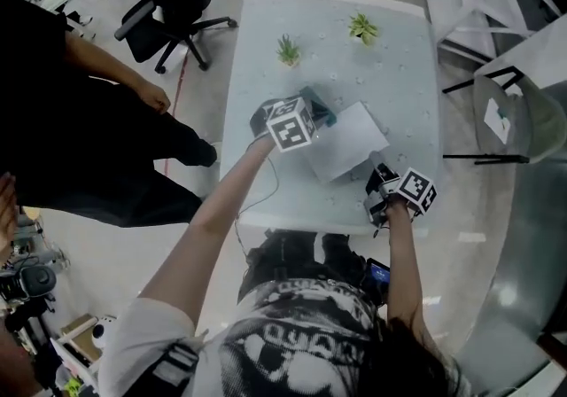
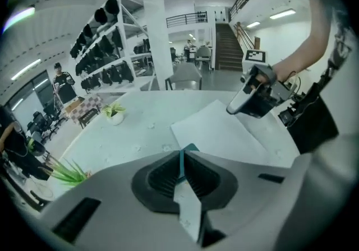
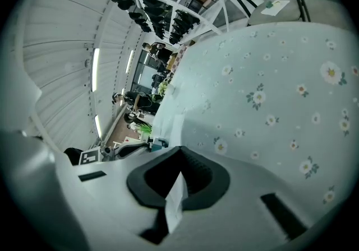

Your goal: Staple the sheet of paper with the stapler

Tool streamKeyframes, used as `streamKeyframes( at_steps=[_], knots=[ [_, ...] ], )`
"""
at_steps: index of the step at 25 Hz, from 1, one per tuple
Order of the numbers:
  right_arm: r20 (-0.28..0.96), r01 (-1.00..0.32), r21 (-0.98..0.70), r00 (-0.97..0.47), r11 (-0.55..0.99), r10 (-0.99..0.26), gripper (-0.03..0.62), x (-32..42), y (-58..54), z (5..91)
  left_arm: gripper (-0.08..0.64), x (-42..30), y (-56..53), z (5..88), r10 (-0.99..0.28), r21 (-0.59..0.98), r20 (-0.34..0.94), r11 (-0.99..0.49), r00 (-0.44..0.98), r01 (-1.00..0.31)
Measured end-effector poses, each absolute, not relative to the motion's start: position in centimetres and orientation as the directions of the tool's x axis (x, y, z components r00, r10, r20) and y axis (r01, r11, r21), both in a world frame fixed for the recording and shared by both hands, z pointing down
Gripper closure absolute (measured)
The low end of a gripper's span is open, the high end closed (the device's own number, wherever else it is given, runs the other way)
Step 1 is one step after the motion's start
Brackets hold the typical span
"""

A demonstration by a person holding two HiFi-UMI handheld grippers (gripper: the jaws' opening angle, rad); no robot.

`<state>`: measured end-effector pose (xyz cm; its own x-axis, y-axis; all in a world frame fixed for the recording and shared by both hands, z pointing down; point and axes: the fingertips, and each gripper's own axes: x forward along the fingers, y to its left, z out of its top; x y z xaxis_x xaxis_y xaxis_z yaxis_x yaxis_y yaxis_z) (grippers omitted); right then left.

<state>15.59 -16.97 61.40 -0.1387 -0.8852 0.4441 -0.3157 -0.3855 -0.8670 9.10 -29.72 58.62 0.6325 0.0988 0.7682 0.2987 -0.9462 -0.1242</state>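
A white sheet of paper (image 1: 348,140) lies on the floral-cloth table (image 1: 399,58). My left gripper (image 1: 302,117) hangs over the sheet's far left corner, pointing steeply down. Its jaws are shut on a teal stapler (image 1: 321,109), seen as a thin teal strip (image 2: 181,161) nipped between the pads. My right gripper (image 1: 380,186) sits at the sheet's near right corner. In the left gripper view the right gripper (image 2: 232,110) touches the paper (image 2: 224,132) at its edge. In the right gripper view the sheet (image 3: 170,128) runs edge-on into the shut jaws (image 3: 179,150).
Two small potted plants (image 1: 288,51) (image 1: 362,29) stand at the table's far side. A black office chair (image 1: 173,5) and a person in black (image 1: 80,120) are on the left. A glass-topped stand (image 1: 518,116) is on the right.
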Motion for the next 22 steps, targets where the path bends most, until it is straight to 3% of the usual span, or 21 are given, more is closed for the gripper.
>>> streamKeyframes(
  at_steps=[12,22],
  knots=[
    [0.454,-0.292,-0.867,-0.127,-0.404,-0.882,0.592,15.7,-15.9,62.8,0.549,10.1,-29.2,60.3,0.179,-0.060,0.878,-0.879,0.444,0.473],
    [0.435,-0.270,-0.879,-0.112,-0.394,-0.893,0.592,16.0,-16.0,62.5,0.552,9.9,-28.2,61.8,0.170,-0.001,0.958,-0.804,0.232,0.594]
  ],
)
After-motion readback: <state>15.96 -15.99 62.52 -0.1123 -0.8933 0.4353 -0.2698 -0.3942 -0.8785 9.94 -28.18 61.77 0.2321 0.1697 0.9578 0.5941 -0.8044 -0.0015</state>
